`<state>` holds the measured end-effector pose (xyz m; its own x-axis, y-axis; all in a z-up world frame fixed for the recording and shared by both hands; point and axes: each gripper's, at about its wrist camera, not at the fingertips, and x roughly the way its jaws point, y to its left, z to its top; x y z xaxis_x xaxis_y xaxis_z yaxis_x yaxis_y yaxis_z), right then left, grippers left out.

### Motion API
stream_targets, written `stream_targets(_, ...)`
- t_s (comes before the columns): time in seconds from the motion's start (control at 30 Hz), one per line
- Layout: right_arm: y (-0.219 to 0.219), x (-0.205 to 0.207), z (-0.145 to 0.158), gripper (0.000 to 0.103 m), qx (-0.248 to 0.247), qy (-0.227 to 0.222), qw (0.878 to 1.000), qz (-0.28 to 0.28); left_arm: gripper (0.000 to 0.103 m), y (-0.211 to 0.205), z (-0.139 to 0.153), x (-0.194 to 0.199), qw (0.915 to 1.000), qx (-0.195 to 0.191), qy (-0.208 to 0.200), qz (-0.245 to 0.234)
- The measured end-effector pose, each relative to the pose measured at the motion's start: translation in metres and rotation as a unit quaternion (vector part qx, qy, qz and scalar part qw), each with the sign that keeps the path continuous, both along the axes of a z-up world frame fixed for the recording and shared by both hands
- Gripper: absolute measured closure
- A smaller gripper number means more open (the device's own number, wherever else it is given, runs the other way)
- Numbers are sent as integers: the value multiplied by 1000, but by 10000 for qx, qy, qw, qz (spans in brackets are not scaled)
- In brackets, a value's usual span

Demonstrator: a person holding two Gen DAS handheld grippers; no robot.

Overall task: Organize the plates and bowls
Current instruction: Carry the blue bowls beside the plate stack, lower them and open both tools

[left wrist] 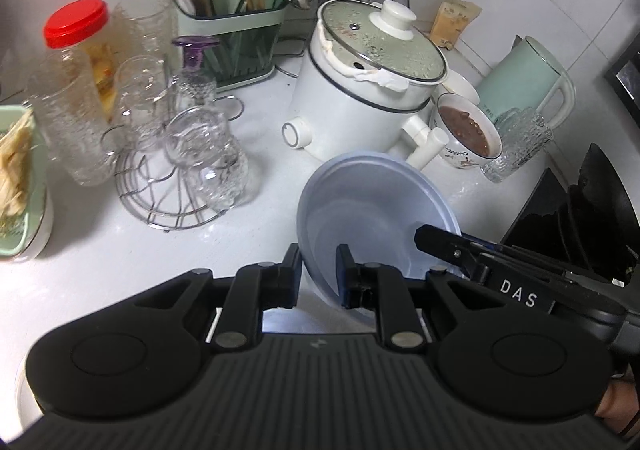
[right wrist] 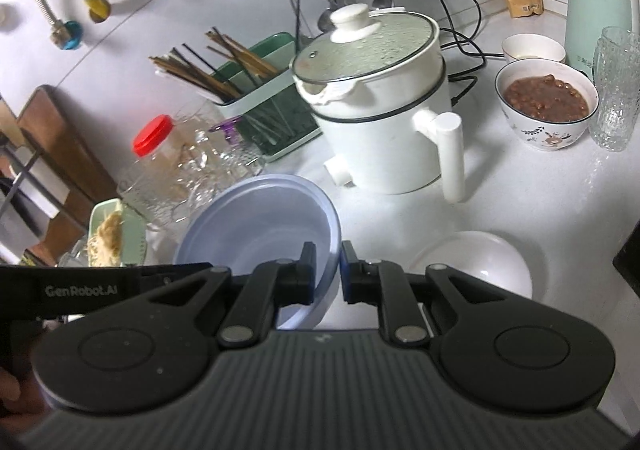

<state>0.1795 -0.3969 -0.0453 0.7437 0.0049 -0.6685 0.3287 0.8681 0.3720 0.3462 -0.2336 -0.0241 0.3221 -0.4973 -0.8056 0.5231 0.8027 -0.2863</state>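
The pale blue translucent plastic bowl (right wrist: 260,234) hangs tilted above the white desk (right wrist: 540,210), its rim pinched by both the left tool (left wrist: 318,274) and right tool (right wrist: 326,270) (probably for steadiness), beside a white ceramic bowl (right wrist: 476,262).

The plastic bowl (right wrist: 256,226) is pale periwinkle blue; the plate (right wrist: 476,266) beside it is plain white. The electric pot (left wrist: 360,106) is white with a dark band. The kettle (left wrist: 520,82) is mint green. The soup bowl (right wrist: 544,118) is white with leaf and deer motifs. The jar lid (left wrist: 76,22) is red.
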Motion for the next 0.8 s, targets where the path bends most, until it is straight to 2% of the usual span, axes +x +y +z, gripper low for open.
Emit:
stream_targets(0.17, 13, -7, 0, 88, 0, 39, 10000, 84, 82, 13, -2, -9, 10000, 24, -16, 26)
stream_targets(0.33, 25, -12, -7, 88, 16, 237, 9996, 167, 82, 25, -16, -19, 9998, 124, 167, 75)
stream_targets(0.8, 58, -9, -53, 86, 173, 1048, 9921, 666, 82, 56, -69, -32, 9956, 466, 660, 482)
